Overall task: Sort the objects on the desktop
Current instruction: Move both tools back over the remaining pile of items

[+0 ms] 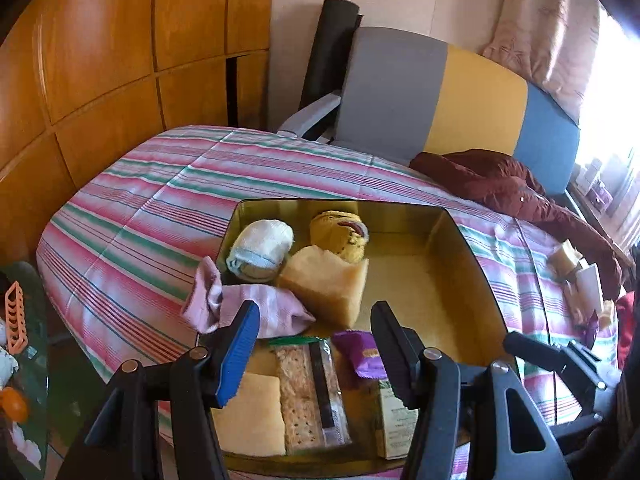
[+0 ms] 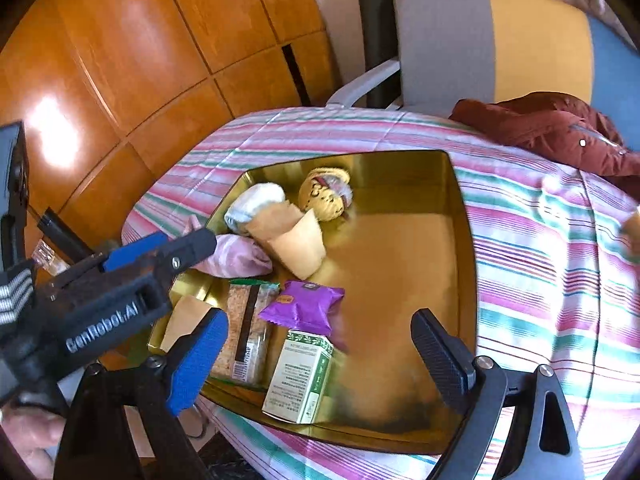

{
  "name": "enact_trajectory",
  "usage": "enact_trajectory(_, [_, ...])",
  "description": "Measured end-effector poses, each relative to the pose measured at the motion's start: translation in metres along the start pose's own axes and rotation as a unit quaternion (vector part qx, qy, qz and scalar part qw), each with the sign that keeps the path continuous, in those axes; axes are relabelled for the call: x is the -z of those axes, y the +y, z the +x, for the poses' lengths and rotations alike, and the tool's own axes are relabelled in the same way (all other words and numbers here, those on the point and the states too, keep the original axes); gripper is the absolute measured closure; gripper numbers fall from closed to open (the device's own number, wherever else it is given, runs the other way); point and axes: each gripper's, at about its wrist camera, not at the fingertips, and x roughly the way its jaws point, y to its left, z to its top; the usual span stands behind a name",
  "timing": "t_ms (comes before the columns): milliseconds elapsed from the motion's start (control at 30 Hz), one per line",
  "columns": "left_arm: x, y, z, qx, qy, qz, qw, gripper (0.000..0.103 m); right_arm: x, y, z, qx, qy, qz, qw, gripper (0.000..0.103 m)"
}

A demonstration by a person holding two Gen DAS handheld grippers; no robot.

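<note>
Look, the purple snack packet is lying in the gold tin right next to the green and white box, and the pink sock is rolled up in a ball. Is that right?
Not quite. The pink sock is not rolled up; it lies loose and unrolled over the rim of the gold tin, as the left wrist view shows. The purple snack packet does lie in the tin beside the green and white box.

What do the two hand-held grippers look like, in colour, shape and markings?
Each hand-held gripper has a black frame with silver rivets. The left hand-held gripper and the right hand-held gripper each carry one ribbed blue pad and one textured black pad. White lettering marks the left one's body.
</note>
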Motion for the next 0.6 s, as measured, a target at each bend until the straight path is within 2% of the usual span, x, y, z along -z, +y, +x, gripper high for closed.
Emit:
enact_trajectory(300, [0.004,-0.026,-0.008,0.017,-0.004,0.031,0.9994,0.044,0.010,-0.029,-0.027,0.051,-0.020,0.012,0.998,0.006])
enact_trajectory(600, [0.013,-0.066,-0.006,0.050,0.011,0.072,0.9961,0.044,0.025,-0.091,-0.056,0.101,-0.031,0.081,0.991,0.004])
